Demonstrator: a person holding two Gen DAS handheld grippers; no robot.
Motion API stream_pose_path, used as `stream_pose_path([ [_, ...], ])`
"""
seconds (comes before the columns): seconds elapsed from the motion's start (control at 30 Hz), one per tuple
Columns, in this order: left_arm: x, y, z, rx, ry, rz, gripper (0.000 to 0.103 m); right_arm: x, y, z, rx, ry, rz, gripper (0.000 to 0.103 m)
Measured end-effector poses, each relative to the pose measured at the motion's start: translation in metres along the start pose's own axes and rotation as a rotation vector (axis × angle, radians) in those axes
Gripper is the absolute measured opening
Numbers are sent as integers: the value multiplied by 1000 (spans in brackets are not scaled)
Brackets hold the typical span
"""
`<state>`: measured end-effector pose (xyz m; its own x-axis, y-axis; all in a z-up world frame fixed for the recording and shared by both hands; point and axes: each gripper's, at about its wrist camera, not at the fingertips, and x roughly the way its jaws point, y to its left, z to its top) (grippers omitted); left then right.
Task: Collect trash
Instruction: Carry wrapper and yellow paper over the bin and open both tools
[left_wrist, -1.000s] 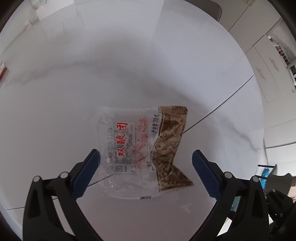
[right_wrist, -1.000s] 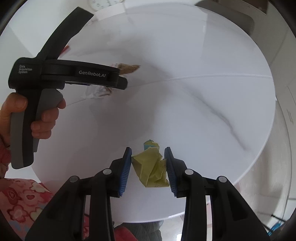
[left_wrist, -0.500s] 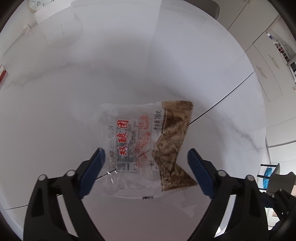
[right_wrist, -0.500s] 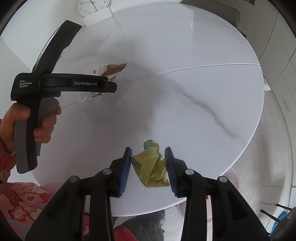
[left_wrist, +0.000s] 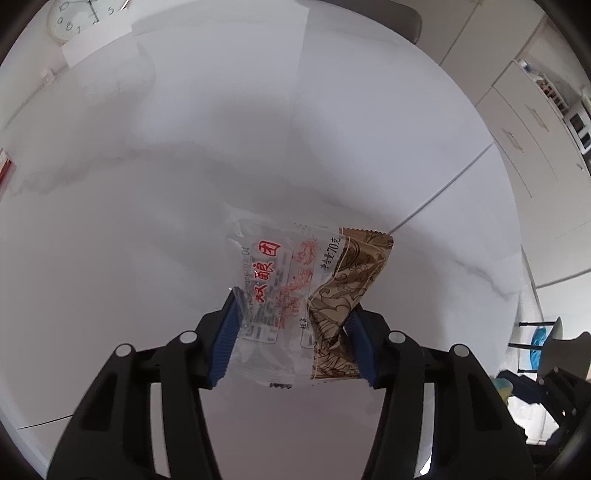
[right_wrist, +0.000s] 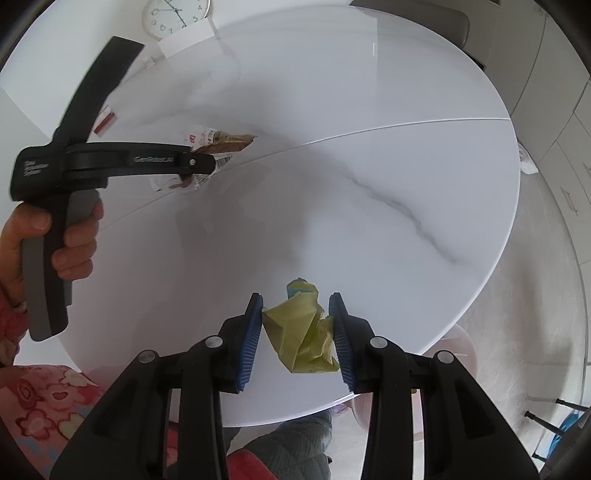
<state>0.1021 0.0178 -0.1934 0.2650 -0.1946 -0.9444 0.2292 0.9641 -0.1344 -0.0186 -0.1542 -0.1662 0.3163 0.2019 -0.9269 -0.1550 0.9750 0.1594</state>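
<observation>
A clear and brown snack wrapper (left_wrist: 306, 291) with red characters sits between the pads of my left gripper (left_wrist: 293, 339), which is shut on its near end above the white marble table (left_wrist: 184, 184). The wrapper also shows in the right wrist view (right_wrist: 218, 142), held by the left gripper (right_wrist: 199, 162). My right gripper (right_wrist: 297, 332) is shut on a crumpled yellow-green wrapper (right_wrist: 301, 328) and holds it over the table's near edge.
A small red and white packet (right_wrist: 105, 120) lies at the table's far left, also at the left edge of the left wrist view (left_wrist: 5, 168). A clock (right_wrist: 175, 16) leans at the back. A pale bin (right_wrist: 452, 354) shows below the table's right edge.
My left gripper closed from wide open onto the snack wrapper and lifted it. My right gripper kept hold of the yellow-green wrapper and rose and drew back a little.
</observation>
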Motion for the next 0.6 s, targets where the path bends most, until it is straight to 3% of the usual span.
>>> stream_pose_path([
  [0.3, -33, -16, -16, 67, -19, -42, 53, -14, -16, -9, 53, -30, -5, 38],
  [0.6, -67, -96, -40, 273, -35, -131, 53, -50, -76, -60, 206, -73, -70, 38],
])
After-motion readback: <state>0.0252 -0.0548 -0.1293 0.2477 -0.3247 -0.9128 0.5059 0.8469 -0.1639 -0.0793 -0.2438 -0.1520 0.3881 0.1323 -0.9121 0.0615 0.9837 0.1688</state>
